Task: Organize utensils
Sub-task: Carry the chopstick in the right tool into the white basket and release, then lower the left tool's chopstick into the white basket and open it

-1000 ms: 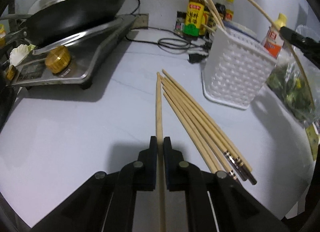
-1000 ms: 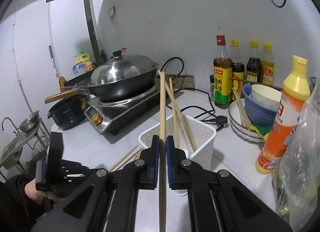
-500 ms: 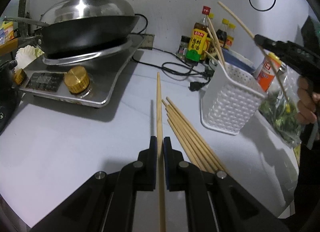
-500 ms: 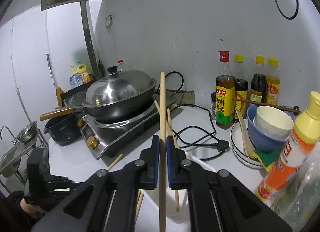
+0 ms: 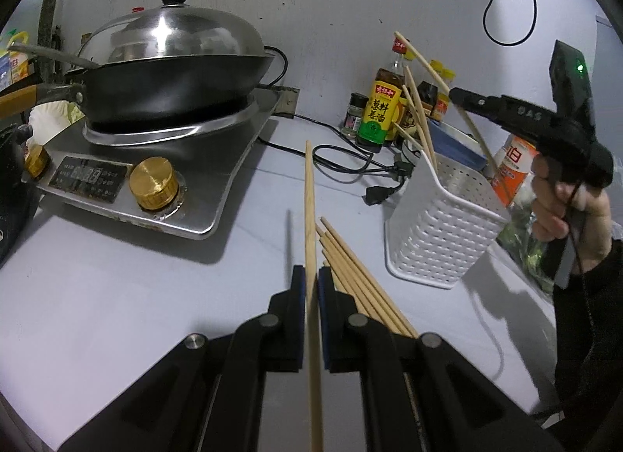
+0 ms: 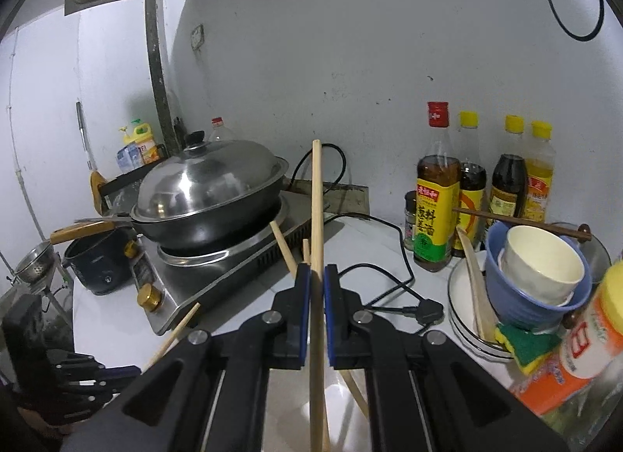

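The left gripper [image 5: 310,277] has its jaws clamped on a single wooden chopstick [image 5: 309,218], which runs straight through the narrow slot between the two blue-edged pads and sticks out well ahead of them, its tip in the air above the tabletop [image 5: 97,296]. Just to the right of those jaws, a loose bundle of chopsticks [image 5: 350,273] lies flat on the tabletop, fanned toward the lower right, partly hidden behind the right-hand jaw. Beyond the bundle stands a white perforated basket [image 5: 440,234] with several chopsticks leaning in it.

The right gripper [image 6: 317,277] likewise has its jaws pressed together on one chopstick [image 6: 317,210], held lengthwise in the slot and pointing up and away toward the wall. In the left wrist view the right gripper [image 5: 457,95] appears above the basket in a hand [image 5: 564,210], its chopstick slanting down toward the basket's far side; whether the lower end is inside the basket I cannot tell. In the right wrist view, the tips of other chopsticks show just left of the jaws.

A lidded wok [image 5: 175,70] sits on a cooker [image 5: 163,164] at the left, sauce bottles [image 6: 483,187] line the wall, and stacked bowls [image 6: 533,277] stand at the right
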Motion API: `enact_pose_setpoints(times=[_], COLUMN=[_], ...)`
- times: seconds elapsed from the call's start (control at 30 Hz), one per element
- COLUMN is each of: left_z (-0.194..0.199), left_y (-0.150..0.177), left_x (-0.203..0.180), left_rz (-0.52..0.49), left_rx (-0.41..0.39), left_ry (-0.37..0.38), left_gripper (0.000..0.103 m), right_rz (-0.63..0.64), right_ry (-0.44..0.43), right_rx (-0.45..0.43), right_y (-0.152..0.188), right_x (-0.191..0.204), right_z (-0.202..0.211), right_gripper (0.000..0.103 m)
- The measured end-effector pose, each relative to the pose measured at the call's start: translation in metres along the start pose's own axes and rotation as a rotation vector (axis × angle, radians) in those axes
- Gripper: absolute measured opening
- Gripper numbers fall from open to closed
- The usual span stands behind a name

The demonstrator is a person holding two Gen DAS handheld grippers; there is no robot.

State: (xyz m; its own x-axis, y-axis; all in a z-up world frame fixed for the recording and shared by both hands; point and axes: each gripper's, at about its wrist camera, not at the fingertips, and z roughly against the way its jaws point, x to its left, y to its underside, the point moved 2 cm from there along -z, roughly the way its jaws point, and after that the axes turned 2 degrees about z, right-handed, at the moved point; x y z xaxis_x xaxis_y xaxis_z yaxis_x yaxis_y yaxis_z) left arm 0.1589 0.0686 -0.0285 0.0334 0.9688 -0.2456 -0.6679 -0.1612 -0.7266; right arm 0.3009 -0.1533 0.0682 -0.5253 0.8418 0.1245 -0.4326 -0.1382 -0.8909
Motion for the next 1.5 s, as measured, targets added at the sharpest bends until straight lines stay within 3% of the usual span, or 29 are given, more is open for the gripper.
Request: enact_pose_setpoints(times=[0.27,0.73,0.8,0.87,1.3,1.5], left_z=[0.002,0.015,0.018,0.021,0.016,-0.001], left_y=[0.001,-0.004,-0.006,-0.009,-0.058,-0.088], left_x=[0.008,0.001,-0.003,-0.008,-0.061,-0.097], left_rz=[0.023,0.029,0.025,0.022,0.038,0.037], left_rx=[-0.008,-0.043,-0.05,-0.058,-0.152,-0.212], left_ry=[-0.008,-0.004,-0.002,0.005,0.06,0.087], left_gripper=[0.005,0.005,0.005,0.005,0.005,0.006], right_rz=[0.125,0.134,0.122,0.109,0.004,-0.027], right_ry=[0.082,0.082,0.082,0.082,0.034,0.09], right_rx=[0.072,0.167,0.169,0.155,0.068,0.082], right_y=[0.025,0.062,0.063,0.063,0.059,0.06], right_x=[0.017,0.016,0.015,0.012,-0.021,-0.042], right_z=[-0.034,-0.021,-0.014,-0.004,0.063,0.068], right_gripper=[0.006,0.007,0.024,0.03,0.034,0.044])
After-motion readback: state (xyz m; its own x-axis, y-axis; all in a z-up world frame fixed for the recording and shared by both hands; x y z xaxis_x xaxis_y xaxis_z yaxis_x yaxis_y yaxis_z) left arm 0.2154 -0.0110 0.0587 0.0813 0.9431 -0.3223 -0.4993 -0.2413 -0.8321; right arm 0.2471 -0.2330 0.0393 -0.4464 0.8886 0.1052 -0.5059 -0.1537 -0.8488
